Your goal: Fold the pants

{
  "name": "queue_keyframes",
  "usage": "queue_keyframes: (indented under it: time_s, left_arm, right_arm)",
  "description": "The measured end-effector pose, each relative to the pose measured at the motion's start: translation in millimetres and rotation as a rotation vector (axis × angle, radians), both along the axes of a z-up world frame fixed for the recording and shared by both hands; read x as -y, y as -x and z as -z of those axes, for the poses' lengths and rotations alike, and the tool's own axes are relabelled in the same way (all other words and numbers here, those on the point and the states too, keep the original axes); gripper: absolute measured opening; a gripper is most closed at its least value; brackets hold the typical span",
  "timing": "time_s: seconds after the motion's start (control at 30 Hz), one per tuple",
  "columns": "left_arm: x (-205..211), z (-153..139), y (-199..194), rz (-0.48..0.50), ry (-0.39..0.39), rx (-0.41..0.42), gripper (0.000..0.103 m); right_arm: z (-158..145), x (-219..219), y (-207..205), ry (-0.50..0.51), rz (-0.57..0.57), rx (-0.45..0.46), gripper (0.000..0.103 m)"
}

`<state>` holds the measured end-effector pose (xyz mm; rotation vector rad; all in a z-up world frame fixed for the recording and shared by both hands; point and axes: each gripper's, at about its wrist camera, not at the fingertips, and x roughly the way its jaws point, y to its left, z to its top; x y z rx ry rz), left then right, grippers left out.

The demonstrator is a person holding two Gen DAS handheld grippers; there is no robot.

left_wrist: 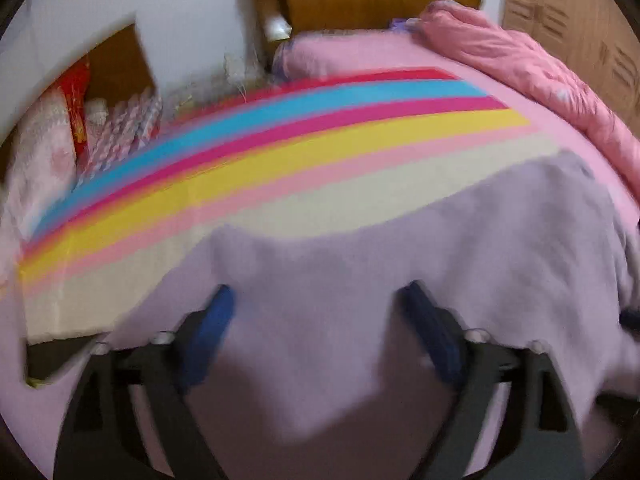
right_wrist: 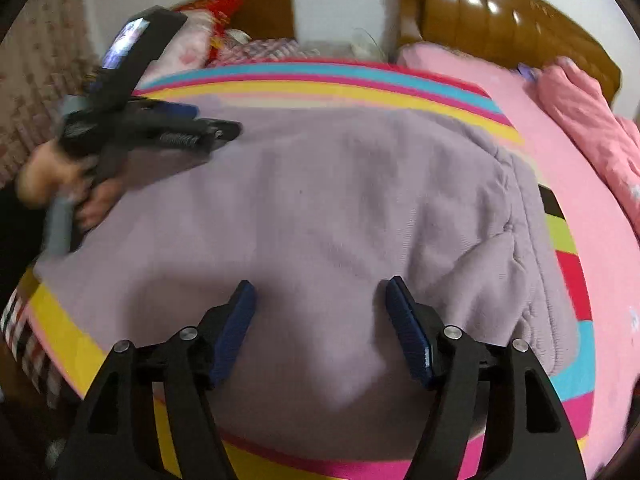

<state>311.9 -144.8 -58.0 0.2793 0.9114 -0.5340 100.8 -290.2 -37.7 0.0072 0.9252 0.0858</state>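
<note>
The lilac pants (right_wrist: 340, 208) lie spread flat on the rainbow-striped bed cover (right_wrist: 320, 80), with the gathered waistband (right_wrist: 520, 208) at the right. In the left wrist view the pants (left_wrist: 400, 280) fill the lower half. My left gripper (left_wrist: 318, 300) is open, its blue pads (left_wrist: 218, 312) just above the fabric; it also shows in the right wrist view (right_wrist: 208, 124) at the pants' far left edge, held by a hand. My right gripper (right_wrist: 320, 292) is open over the near edge of the pants, holding nothing.
A pink quilt (right_wrist: 592, 128) is bunched along the right side of the bed. A wooden headboard (right_wrist: 500, 12) stands at the back. Pillows and folded bedding (left_wrist: 60, 140) are piled at the far left. The striped cover (left_wrist: 280, 152) lies bare beyond the pants.
</note>
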Motion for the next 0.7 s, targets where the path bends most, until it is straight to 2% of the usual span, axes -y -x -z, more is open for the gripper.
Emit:
queue_keyframes:
  time_s: [0.1, 0.2, 0.27, 0.33, 0.4, 0.47, 0.53, 0.57, 0.7]
  left_arm:
    - [-8, 0, -1, -0.001, -0.036, 0.024, 0.092]
    - [-8, -1, 0, 0.001, -0.043, 0.025, 0.094]
    - [-9, 0, -3, 0.001, -0.037, 0.018, 0.094]
    - [-3, 3, -9, 0.002, -0.038, 0.016, 0.095]
    - [-3, 3, -11, 0.002, -0.037, 0.015, 0.095]
    - [6, 5, -17, 0.001, -0.040, 0.016, 0.095]
    - [6, 5, -17, 0.001, -0.039, 0.015, 0.095]
    - [6, 5, -17, 0.002, -0.040, 0.016, 0.095]
    - [9, 5, -19, 0.005, -0.038, 0.011, 0.097]
  right_arm:
    - [-2, 13, 14, -0.046, 0.001, -0.012, 0.066]
    - [-3, 12, 13, -0.029, 0.001, -0.035, 0.066]
    - [-16, 7, 6, -0.045, 0.023, -0.059, 0.068]
    - [-38, -5, -4, -0.064, 0.002, -0.008, 0.069]
    - [-48, -24, -25, -0.006, -0.040, 0.034, 0.075]
    - [-40, -42, -45, 0.087, -0.054, 0.005, 0.076]
    - [-19, -52, -57, 0.146, -0.072, -0.067, 0.080]
    - [-5, -54, -57, 0.171, -0.062, -0.087, 0.089]
    - [3, -35, -47, 0.054, 0.013, -0.041, 0.093]
